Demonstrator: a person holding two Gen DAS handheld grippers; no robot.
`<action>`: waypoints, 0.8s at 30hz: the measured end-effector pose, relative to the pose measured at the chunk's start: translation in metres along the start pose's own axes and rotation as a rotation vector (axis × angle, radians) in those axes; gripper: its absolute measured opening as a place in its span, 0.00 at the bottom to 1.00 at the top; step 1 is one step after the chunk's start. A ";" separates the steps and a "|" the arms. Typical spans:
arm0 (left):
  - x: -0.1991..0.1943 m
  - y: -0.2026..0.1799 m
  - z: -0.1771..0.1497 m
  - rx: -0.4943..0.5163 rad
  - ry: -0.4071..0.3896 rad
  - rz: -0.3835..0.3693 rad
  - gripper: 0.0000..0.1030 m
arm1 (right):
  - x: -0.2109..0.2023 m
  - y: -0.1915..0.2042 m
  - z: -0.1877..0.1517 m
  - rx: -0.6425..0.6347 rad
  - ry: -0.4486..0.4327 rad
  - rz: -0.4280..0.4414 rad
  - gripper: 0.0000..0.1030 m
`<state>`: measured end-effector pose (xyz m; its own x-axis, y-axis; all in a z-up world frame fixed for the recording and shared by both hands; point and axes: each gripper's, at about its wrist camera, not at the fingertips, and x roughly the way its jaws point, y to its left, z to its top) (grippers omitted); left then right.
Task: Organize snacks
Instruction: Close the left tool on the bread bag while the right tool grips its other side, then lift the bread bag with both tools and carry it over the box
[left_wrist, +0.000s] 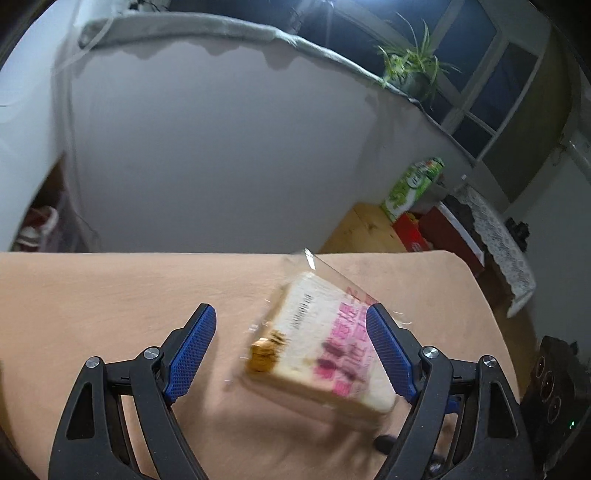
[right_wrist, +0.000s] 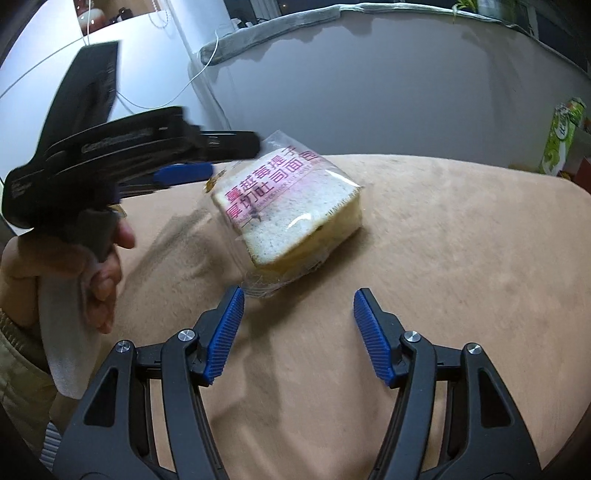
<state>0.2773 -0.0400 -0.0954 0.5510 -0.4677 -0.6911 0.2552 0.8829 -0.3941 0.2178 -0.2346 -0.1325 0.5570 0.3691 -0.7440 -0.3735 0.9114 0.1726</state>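
A clear-plastic-wrapped thick slice of white bread with pink lettering (right_wrist: 286, 208) lies flat on the tan fabric-covered table (right_wrist: 443, 277). The left gripper (left_wrist: 291, 345), jaws wide and gripping nothing, straddles the bread with one blue pad beside its edge; the right gripper (right_wrist: 298, 338) hangs empty and half-open just short of its wrapper. Closing now risks pinching only loose film, so the soft bread could slip, tear or get crushed.
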 end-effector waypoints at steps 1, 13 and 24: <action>0.005 -0.002 0.001 0.014 0.011 -0.007 0.81 | 0.000 0.003 0.001 -0.010 0.000 0.002 0.63; 0.019 -0.008 -0.007 0.074 0.086 -0.092 0.82 | 0.014 0.014 0.015 -0.059 0.000 -0.003 0.63; -0.030 -0.045 -0.083 0.131 0.075 -0.097 0.82 | -0.038 0.040 -0.042 -0.125 -0.034 -0.043 0.50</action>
<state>0.1832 -0.0695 -0.1072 0.4590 -0.5488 -0.6987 0.4084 0.8287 -0.3827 0.1506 -0.2202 -0.1245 0.5982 0.3385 -0.7263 -0.4372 0.8975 0.0582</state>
